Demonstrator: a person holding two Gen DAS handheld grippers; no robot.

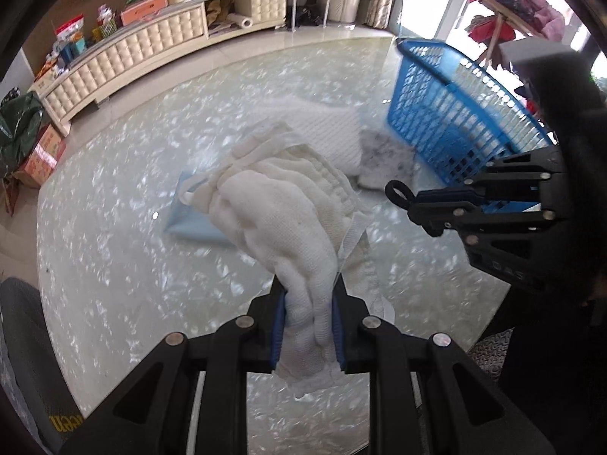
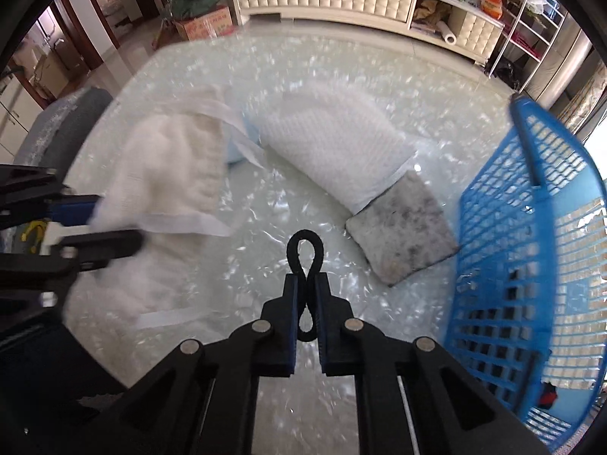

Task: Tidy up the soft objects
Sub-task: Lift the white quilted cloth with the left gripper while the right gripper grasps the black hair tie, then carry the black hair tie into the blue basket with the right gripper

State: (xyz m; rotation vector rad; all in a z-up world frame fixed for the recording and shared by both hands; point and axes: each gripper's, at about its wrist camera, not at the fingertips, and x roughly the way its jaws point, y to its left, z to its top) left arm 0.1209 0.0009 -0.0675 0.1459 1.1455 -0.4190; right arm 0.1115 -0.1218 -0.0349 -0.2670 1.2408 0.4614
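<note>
Left wrist view: left gripper [image 1: 309, 326] clamped on a white gauze cloth [image 1: 288, 220], bunched btwn the pads, rest flopping ahead of the tips. Light, limp; grip at the thick fold, not the thin tape edge.

Right wrist view: right gripper [image 2: 306, 303] shut on a black elastic hair tie [image 2: 305, 252], loop poking past the tips. Tiny, stretchy, could slip. Blue basket [image 2: 531, 227] to its right.

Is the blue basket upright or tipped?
Tipped: the blue basket lies on its side on the table, its open mouth facing the grey pad.

White towel [image 1: 292, 223] nubby woven cloth; basket [image 1: 447, 113] blue plastic lattice; tabletop [image 1: 125, 197] glossy.
</note>
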